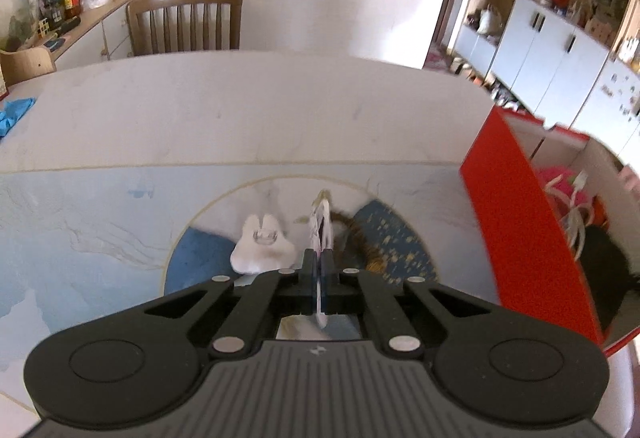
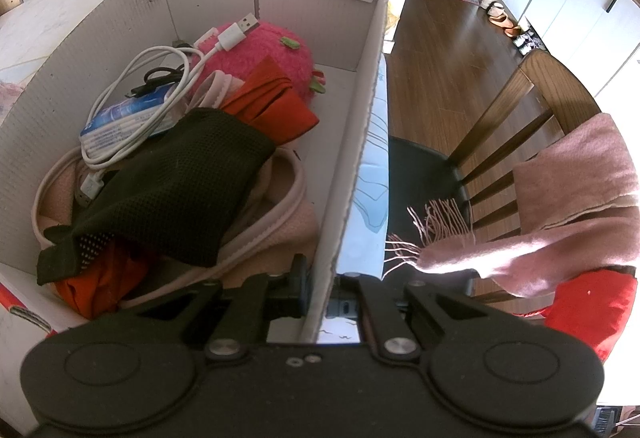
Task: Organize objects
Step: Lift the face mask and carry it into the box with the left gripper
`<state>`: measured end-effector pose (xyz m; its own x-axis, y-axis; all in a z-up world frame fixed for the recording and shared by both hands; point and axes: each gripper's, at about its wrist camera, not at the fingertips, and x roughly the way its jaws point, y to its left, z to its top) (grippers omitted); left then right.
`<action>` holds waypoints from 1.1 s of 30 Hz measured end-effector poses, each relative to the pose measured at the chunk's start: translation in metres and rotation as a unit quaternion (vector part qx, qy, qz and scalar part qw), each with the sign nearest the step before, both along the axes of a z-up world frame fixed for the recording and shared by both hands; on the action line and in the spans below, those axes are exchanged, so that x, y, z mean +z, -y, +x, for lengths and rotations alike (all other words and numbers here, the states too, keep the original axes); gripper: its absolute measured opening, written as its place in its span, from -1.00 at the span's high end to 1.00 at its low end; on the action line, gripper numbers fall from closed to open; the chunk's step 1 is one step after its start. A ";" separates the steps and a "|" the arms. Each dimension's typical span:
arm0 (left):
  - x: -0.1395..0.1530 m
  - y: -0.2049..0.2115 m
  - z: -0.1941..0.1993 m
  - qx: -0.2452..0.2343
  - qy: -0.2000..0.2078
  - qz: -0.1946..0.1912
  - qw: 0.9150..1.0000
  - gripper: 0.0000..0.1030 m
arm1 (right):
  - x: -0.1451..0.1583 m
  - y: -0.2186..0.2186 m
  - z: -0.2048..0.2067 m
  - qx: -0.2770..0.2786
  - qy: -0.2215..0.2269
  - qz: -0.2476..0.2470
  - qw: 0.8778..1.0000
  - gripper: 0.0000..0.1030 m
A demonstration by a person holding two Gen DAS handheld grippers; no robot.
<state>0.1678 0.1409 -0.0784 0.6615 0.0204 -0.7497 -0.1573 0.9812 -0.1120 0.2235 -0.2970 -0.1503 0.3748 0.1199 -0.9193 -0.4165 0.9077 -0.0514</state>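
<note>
Beside the red box (image 1: 516, 222), the left gripper (image 1: 319, 258) pinches a thin card (image 1: 320, 226); the right gripper (image 2: 320, 290) clamps the box wall (image 2: 352, 174).

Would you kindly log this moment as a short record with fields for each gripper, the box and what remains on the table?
left gripper: shut on a thin flat item, held edge-on, identity unclear
right gripper: shut on the box wall
box: red outside, open top, on the table
box contents: pink plush, white cable, dark mesh cloth, orange cloth
still on table: white object
</note>
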 end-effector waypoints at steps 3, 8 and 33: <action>0.012 0.004 -0.001 -0.012 0.014 -0.009 1.000 1.00 | 0.000 0.000 0.000 0.000 0.000 0.000 1.000 0.89; 0.031 0.018 0.000 -0.037 0.036 -0.027 0.998 1.00 | 0.000 0.000 0.000 0.000 0.000 0.000 1.000 0.89; 0.098 0.185 0.049 -0.277 0.109 -0.050 0.953 1.00 | 0.001 -0.002 0.000 0.002 0.001 -0.002 1.000 0.89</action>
